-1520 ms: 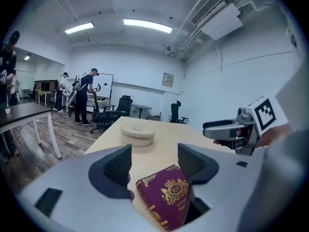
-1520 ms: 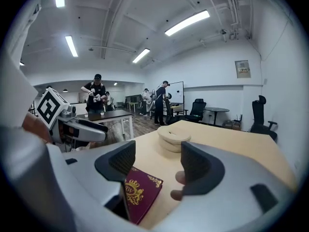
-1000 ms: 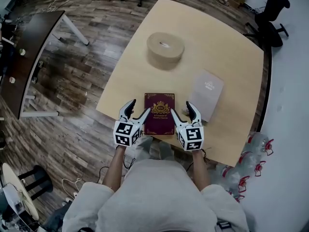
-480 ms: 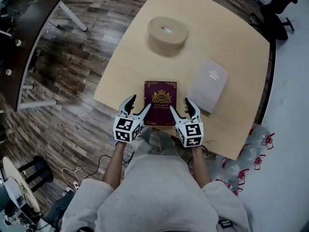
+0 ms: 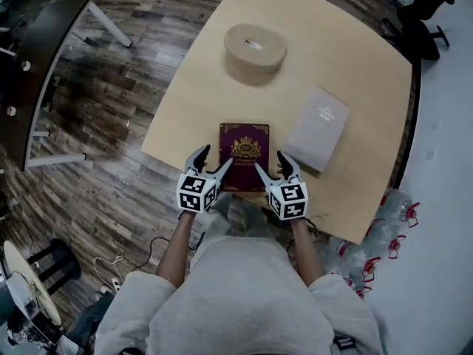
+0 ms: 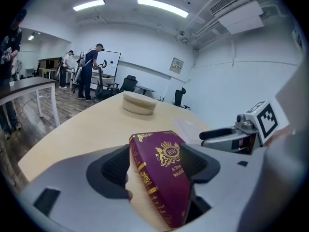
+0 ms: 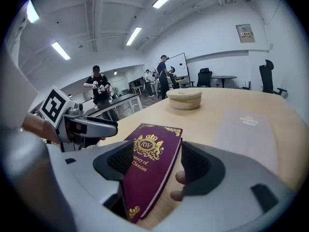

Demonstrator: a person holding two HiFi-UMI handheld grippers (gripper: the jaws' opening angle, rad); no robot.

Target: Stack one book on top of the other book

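A maroon book [image 5: 244,152] with gold print lies flat near the table's front edge. A pale grey book [image 5: 318,128] lies to its right, apart from it. My left gripper [image 5: 214,163] is at the maroon book's near left corner and my right gripper [image 5: 272,166] at its near right corner. In the left gripper view the maroon book [image 6: 161,168] sits between the opening jaws, with table showing beside the spine. In the right gripper view the maroon book [image 7: 149,163] also lies between opening jaws, unpressed. Nothing is lifted.
A round tan box [image 5: 255,46] stands farther back on the light wooden table [image 5: 340,58]. A dark desk [image 5: 44,72] is on the left, office chairs [image 5: 417,21] at the back right, and several bottles [image 5: 388,235] on the floor to the right. People stand far off.
Both grippers have sunk and come in toward the maroon book's near corners, their jaws a little wider. The books have not moved.
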